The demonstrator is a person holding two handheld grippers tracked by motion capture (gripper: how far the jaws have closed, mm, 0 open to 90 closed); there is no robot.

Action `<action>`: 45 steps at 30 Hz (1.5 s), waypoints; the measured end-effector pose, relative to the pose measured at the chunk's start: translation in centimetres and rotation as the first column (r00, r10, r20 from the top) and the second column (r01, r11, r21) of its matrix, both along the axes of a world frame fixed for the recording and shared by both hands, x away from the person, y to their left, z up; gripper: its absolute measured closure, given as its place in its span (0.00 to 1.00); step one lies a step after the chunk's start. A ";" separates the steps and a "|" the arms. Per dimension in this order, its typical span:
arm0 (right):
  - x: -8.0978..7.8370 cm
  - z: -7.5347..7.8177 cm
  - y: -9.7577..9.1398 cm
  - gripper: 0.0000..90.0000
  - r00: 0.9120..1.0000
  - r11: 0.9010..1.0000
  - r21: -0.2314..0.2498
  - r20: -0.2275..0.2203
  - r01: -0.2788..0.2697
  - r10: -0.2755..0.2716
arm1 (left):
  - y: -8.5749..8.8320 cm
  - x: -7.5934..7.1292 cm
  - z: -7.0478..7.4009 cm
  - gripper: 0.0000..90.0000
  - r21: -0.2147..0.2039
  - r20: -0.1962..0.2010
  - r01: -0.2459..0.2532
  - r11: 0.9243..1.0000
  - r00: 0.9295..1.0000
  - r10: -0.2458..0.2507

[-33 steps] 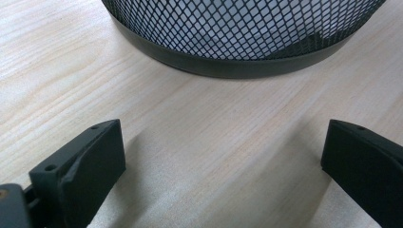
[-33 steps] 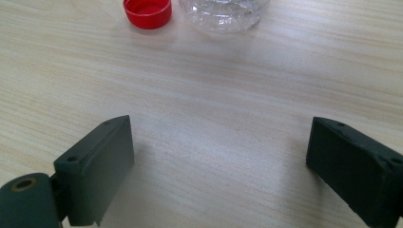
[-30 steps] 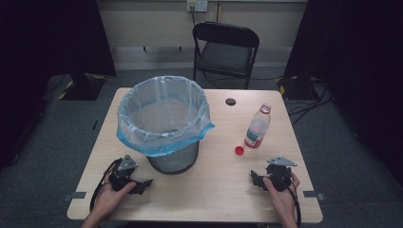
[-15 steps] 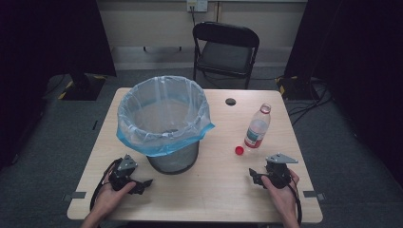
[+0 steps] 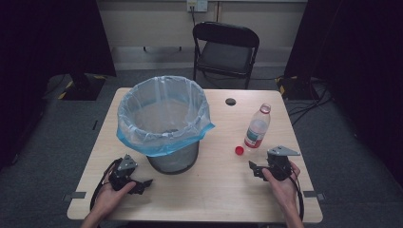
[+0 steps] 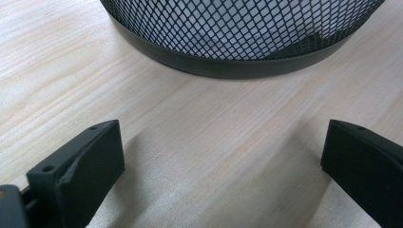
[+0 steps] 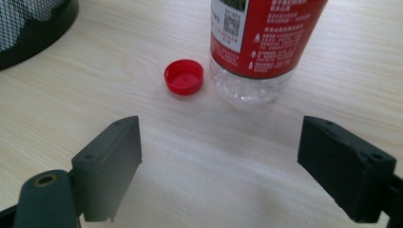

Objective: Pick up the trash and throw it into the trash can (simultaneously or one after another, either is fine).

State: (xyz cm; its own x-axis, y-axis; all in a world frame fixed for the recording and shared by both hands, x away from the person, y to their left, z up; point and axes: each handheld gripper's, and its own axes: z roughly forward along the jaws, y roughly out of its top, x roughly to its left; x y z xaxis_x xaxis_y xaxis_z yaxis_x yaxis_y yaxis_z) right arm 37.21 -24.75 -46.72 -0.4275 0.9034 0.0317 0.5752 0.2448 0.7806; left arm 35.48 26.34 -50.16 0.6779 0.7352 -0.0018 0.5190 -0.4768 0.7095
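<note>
On the wooden table [image 5: 214, 190], the right gripper [image 5: 256, 170] sits near the front edge in the person's right hand, its jaws wide apart and holding nothing; they have just been opening a little further, with only bare tabletop between them. Ahead of those jaws in the right gripper view stands an upright plastic bottle [image 7: 259, 42] with a red label, uncapped, and its red cap [image 7: 184, 76] lies open side up just beside the bottle's base, not touching it. Across the table, the left gripper [image 5: 142, 183] rests near the front edge in the left hand, jaws also spread wide and empty, facing the base of a black mesh bin [image 6: 237, 33] lined with a blue bag [image 5: 164, 116].
</note>
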 end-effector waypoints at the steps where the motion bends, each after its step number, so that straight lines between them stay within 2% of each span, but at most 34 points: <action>1: 0.3 0.3 -0.1 0.16 1.000 1.000 0.017 0.002 -0.003 0.003 | 0.0 0.0 0.0 0.00 0.000 0.000 0.000 1.000 1.000 0.000; 5: 1.0 0.9 -0.2 0.17 1.000 1.000 0.025 0.010 0.000 0.000 | 0.0 0.0 0.0 0.00 0.000 0.000 0.000 1.000 1.000 0.000; 11: 1.8 1.0 0.2 0.16 1.000 1.000 0.027 0.017 -0.009 0.008 | 0.0 0.0 0.0 0.00 -0.001 0.000 0.000 1.000 1.000 0.000; 18: 2.8 1.4 0.2 0.16 1.000 1.000 0.010 0.025 0.004 -0.004 | 0.0 0.0 0.0 0.00 0.000 0.000 0.000 1.000 1.000 0.000; 21: 3.6 1.6 0.2 0.16 0.999 1.000 0.021 0.035 0.005 -0.006 | 0.0 0.0 0.0 0.00 0.000 0.000 0.000 1.000 1.000 0.000; 23: 4.4 1.5 0.2 0.16 1.000 0.999 0.043 0.025 0.010 -0.011 | 0.0 0.0 0.0 0.00 0.000 0.000 0.000 1.000 1.000 0.000; 26: 4.9 1.5 0.2 0.16 1.000 0.999 0.045 0.027 0.011 -0.012 | 0.0 0.0 0.0 0.00 0.000 0.000 0.000 1.000 1.000 0.000; 27: 5.2 1.5 0.4 0.17 0.999 0.999 0.037 0.047 0.014 -0.016 | 0.0 0.0 0.0 0.00 0.000 0.000 0.000 1.000 1.000 0.000; 28: 5.2 1.5 0.4 0.17 0.999 0.999 0.037 0.047 0.014 -0.016 | 0.0 0.0 0.0 0.00 0.000 0.000 0.000 1.000 1.000 0.000; 31: 5.9 1.0 0.0 0.17 0.998 0.999 0.040 0.044 0.035 -0.036 | 0.0 0.0 0.0 0.00 0.000 -0.001 0.000 1.000 1.000 0.000; 36: 6.4 0.6 -0.1 0.18 0.998 0.998 0.053 0.058 0.038 -0.041 | 0.0 0.0 0.0 0.00 0.000 0.000 0.000 1.000 1.000 0.000; 45: 7.1 -0.2 0.4 0.22 0.996 0.998 0.039 0.069 0.046 -0.049 | 0.0 0.0 0.0 0.00 0.001 0.000 0.000 1.000 1.000 0.000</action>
State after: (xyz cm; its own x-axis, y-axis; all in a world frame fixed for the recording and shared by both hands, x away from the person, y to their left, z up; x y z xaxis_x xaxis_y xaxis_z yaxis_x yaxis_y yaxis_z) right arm 44.31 -24.35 -46.94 -0.3868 0.9214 0.0372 0.5292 0.1888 0.8272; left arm 35.48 26.34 -50.16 0.6778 0.7352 -0.0014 0.5190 -0.4771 0.7093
